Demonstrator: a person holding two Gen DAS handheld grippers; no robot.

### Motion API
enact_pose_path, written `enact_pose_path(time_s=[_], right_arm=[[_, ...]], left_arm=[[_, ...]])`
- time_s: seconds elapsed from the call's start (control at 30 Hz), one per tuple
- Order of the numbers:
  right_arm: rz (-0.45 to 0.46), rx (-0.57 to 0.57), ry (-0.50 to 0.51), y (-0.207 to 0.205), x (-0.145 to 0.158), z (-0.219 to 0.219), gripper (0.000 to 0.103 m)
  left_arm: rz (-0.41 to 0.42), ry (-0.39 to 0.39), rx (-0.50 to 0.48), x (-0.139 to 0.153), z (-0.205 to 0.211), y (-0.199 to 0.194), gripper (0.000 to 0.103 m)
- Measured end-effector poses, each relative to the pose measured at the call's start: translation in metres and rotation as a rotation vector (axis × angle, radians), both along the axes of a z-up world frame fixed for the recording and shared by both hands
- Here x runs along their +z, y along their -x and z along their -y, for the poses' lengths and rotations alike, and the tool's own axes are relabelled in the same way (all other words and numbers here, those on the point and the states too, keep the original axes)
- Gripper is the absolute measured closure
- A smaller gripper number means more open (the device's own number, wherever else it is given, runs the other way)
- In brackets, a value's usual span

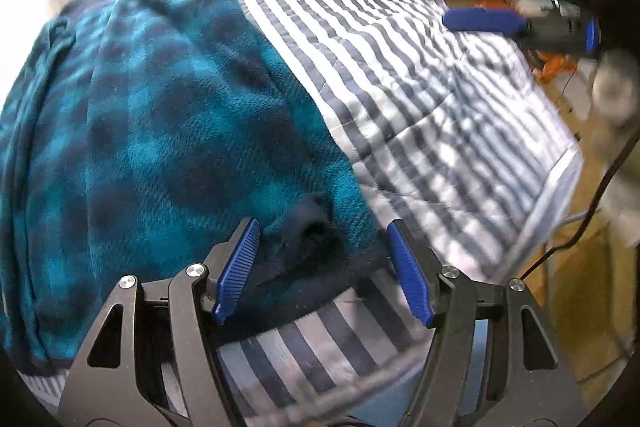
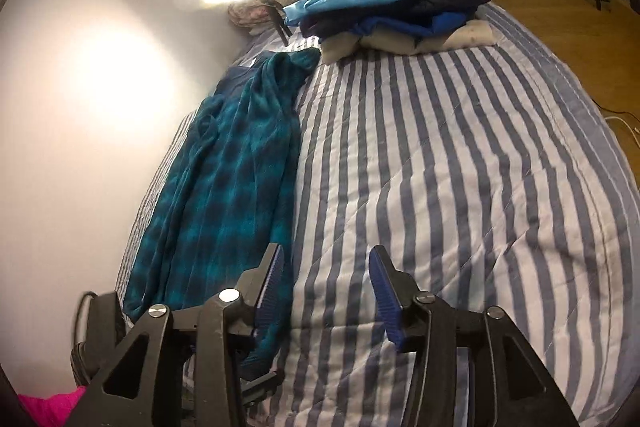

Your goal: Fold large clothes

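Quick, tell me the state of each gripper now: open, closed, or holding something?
Left gripper: open, over the edge of the teal plaid garment, gripping nothing.
Right gripper: open, empty, above the striped bedcover.

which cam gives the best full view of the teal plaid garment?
Right wrist: the teal plaid garment appears whole, a long strip along the striped bedspread near the wall. Left wrist sees the same garment close up, blurred and cropped, showing only its near part.
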State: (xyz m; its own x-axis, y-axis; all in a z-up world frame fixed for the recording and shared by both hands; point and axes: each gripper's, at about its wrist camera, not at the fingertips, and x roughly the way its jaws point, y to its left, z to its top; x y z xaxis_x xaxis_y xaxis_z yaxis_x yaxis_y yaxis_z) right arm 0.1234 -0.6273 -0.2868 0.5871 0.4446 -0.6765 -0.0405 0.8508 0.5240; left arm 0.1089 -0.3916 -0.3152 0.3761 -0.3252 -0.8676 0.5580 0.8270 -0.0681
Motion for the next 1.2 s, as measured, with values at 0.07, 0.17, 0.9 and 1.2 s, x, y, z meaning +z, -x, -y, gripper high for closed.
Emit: enact_pose_path(time_s=[0.07,0.17,0.9,1.2], right_arm=[[-0.008,-0.001,-0.013,-0.004,-0.002,0.004,0.053],[-0.02,0.005,-0.025,-0.012,-0.005,0.003,0.053],[-0.048,0.058,-0.266,-0.245,-0.026,-0.083,0.024],[-0.124,0.03,-0.302,-0.311,-0.052,-0.111,0.088]], left_arm=[[0.055,-0.029,-0.014,-0.003,0.001,0.0,0.058],[0.0,0.061,0.012,0.001,-0.019,-0.016,0.087],[-0.16,0.536,0.122,0.061,-0.115,-0.026,0.091],[-0.189,0.577,0.075,0.059,-0.122,-0.031,0.091]])
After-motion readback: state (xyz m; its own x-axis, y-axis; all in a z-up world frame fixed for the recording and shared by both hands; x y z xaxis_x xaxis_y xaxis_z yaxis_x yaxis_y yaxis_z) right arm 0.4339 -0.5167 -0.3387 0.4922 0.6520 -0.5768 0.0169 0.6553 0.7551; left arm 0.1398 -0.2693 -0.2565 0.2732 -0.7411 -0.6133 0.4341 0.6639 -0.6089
